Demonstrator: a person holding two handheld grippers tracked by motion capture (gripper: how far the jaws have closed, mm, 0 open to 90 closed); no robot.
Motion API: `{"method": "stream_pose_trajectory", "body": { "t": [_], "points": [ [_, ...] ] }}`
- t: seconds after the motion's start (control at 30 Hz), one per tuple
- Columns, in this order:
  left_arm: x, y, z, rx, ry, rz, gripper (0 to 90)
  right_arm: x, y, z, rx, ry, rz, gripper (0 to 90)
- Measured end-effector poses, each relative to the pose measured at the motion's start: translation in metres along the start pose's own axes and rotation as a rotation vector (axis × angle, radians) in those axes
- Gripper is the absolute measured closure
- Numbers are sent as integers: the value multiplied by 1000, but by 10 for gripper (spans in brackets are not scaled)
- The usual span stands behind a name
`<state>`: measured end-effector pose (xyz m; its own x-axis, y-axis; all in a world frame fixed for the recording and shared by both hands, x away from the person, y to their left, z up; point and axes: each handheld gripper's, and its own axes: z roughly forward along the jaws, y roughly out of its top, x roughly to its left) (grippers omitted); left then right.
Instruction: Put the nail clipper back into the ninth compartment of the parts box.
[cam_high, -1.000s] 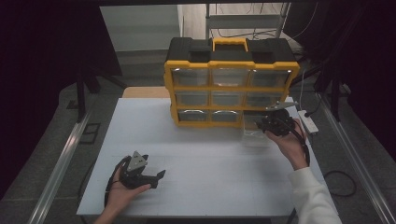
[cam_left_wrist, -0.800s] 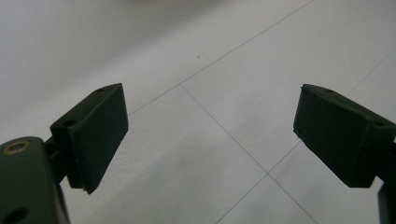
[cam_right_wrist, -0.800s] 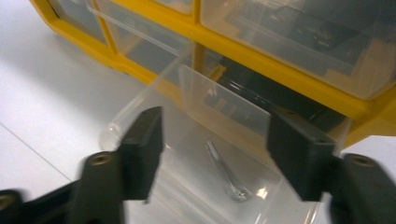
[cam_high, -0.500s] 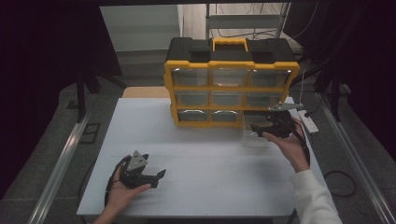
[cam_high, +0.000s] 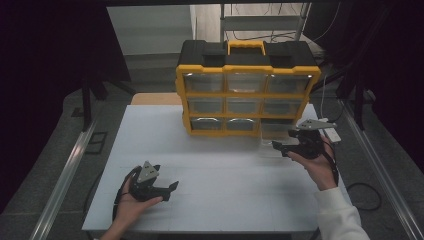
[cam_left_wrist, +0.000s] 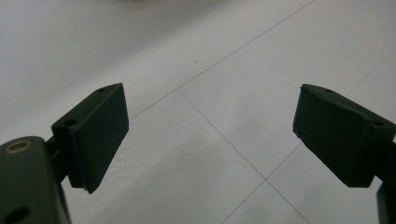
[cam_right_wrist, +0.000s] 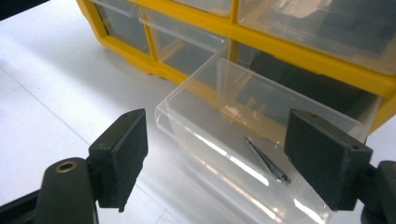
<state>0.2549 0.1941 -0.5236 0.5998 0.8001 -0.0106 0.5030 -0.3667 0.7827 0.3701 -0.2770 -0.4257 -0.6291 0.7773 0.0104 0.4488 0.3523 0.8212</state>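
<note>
At the bottom right of the organizer (cam_high: 247, 95), a clear drawer (cam_right_wrist: 243, 140) stands pulled out over the worktop (cam_high: 225, 175), a thin nail (cam_right_wrist: 266, 161) inside. The right tongs (cam_right_wrist: 236, 156) have just spread, released, just before it. The left tongs (cam_left_wrist: 210, 133) gape empty, well apart.

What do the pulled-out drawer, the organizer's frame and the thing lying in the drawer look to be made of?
Pulled-out drawer: clear glossy plastic, apparently; the table shows through its walls and the edges catch bright glints.
Organizer frame: opaque yellow moulded plastic with a slight sheen, topped by a black lid.
Thin rod in the drawer: probably metal, slim, grey and shiny, perhaps a nail or screw; too small to tell.
</note>
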Motion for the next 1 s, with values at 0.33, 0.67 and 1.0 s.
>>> {"method": "stream_pose_trajectory", "body": {
  "t": [0.33,0.67,1.0],
  "points": [
    [2,0,-2,-5,0,-2,113,13,-20,-9,-27,30,-23,225],
    [3,-1,-4,-14,-1,-2,113,25,-61,-13,5,59,1,217],
    [3,-1,-5,-21,0,0,113,35,-97,-27,19,64,16,218]
  ]
}}
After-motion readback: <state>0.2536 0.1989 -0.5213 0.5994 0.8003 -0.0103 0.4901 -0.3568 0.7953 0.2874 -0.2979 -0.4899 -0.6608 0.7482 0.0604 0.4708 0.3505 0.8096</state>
